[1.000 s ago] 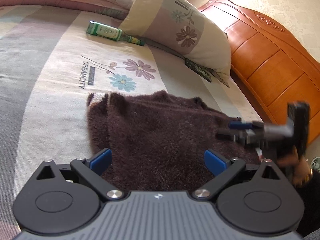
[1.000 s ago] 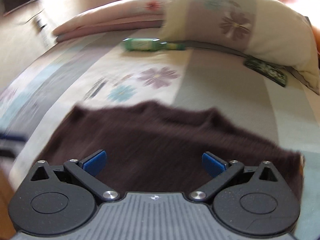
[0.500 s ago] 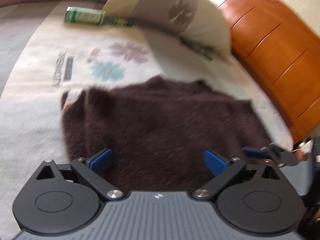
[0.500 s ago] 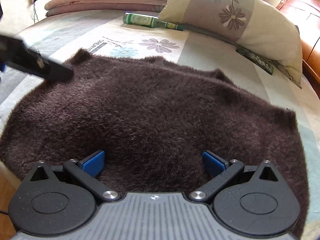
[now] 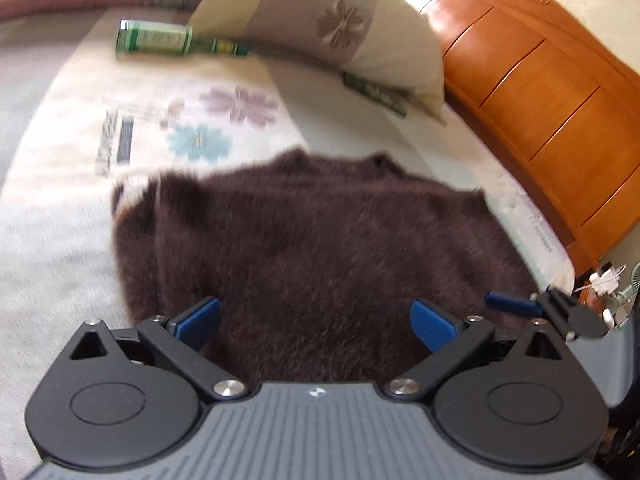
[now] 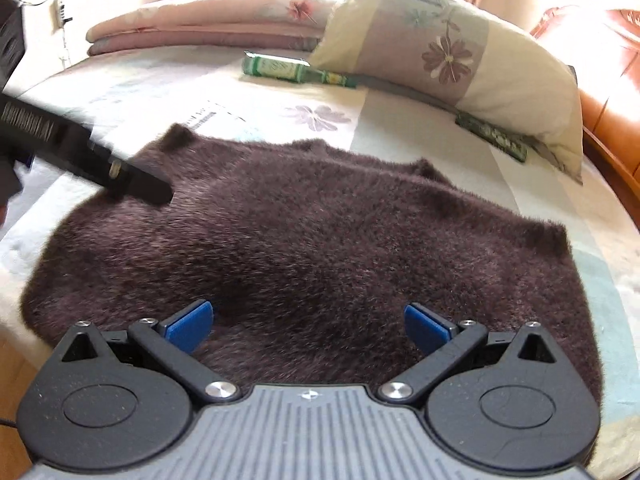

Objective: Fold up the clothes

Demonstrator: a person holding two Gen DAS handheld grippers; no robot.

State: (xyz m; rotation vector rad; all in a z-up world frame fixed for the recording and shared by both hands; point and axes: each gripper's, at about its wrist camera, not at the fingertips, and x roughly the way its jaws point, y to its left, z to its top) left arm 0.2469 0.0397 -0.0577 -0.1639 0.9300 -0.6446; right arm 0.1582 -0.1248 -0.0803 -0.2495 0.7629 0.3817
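On flowered pale bedsheet (image 6: 248, 108): fuzzy dark-brown knitted sweater (image 6: 320, 240), spread flat. Just short of its near hem, left gripper (image 5: 316, 318) and right gripper (image 6: 308, 322), both spread wide, holding nothing, perhaps grazing the pile. Beyond sweater: green glass bottle (image 6: 292, 70) beside floral pillow (image 6: 460, 56).

My left gripper (image 5: 316, 320) is black with a ribbed grey body. My right gripper (image 6: 308, 322) matches. Blue pads (image 6: 188, 322), silver pivot screws.

Dark brown fuzzy sweater (image 6: 312, 240) ahead of blue fingertips (image 6: 188, 322), green bottle (image 6: 280, 68) beyond, floral pillow (image 6: 452, 52), seemingly pastel flowered bedsheet (image 5: 208, 128), orange wooden headboard (image 5: 552, 92).
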